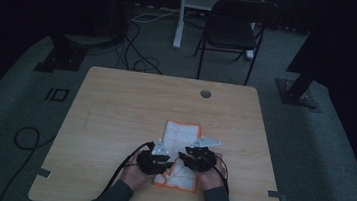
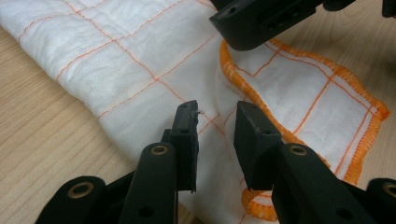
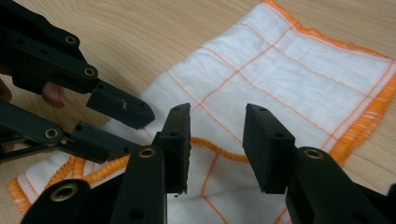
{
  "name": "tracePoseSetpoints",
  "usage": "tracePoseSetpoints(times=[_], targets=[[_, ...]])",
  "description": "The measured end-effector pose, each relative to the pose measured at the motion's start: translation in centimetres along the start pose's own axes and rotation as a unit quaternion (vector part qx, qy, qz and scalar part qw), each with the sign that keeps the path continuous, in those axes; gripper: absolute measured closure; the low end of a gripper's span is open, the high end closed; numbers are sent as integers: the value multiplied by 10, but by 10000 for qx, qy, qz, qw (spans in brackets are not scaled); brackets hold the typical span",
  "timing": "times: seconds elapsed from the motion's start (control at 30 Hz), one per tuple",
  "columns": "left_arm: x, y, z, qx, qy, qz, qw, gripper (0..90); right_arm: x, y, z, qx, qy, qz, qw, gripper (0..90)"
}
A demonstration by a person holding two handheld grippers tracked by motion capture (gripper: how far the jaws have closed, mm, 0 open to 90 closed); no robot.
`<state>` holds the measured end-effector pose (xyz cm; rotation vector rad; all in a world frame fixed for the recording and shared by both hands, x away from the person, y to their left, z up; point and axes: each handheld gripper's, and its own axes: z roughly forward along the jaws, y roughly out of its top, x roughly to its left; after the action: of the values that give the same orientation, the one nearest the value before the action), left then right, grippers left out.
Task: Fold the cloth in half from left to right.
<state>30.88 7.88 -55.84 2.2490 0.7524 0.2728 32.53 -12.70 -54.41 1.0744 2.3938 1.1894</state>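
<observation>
Item: white cloth (image 1: 179, 151) with orange grid lines and orange stitched hem, lying on a light wooden desk (image 1: 113, 124) toward its near edge, right of centre; far part spread flat, near part folded over itself so a curved hemmed edge crosses the white field. Item: left hand-held gripper (image 2: 215, 122), black, two jaws, held in the person's left hand at the cloth's near left corner; jaws apart, cloth seen in the gap and beneath them, pads not pressing on it; a loose thread shows at the tip of the left jaw. Item: right hand-held gripper (image 3: 216, 126), black, held in the person's right hand just beside the left one, over the near right part of the cloth; jaws apart with the folded hem seen between them, nothing clamped. The two hand-held grippers point toward each other, tips near but apart. A grey three-cornered plate tops each. Cables trail from both toward the desk's near edge. Surroundings: dark carpeted floor, black folding chair (image 1: 234, 26) beyond the desk, loose cables (image 1: 136, 51) on the floor, round grommet (image 1: 206, 94) near the desk's far edge.
</observation>
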Motion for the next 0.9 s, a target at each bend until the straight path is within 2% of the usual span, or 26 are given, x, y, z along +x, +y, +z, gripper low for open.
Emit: tracePoseSetpoints(times=[0.1,0.2,0.33,0.37,0.47,0.53,0.57,0.9], targets=[[0,0,0,-5,2,2,10000,707,-1,0,0,26,11,-66,10000,616],[-1,1,0,0,2,11,10000,707,1,-1,4,81,13,-311,9995,597],[-1,2,0,-26,-2,12,10000,708,2,1,8,94,54,-435,9990,591],[-1,2,-1,-21,-1,27,10000,708,2,1,11,153,88,-481,9987,713],[0,2,-2,-35,20,26,10000,708,2,0,10,180,106,-470,9987,856],[0,2,-2,-35,20,26,10000,708,1,0,9,172,107,-484,9986,856],[2,1,-4,-72,41,-17,10000,707,2,-1,5,168,84,-485,9986,895],[6,1,-8,-119,93,-80,9999,707,-5,-12,-17,25,85,-364,9993,898]])
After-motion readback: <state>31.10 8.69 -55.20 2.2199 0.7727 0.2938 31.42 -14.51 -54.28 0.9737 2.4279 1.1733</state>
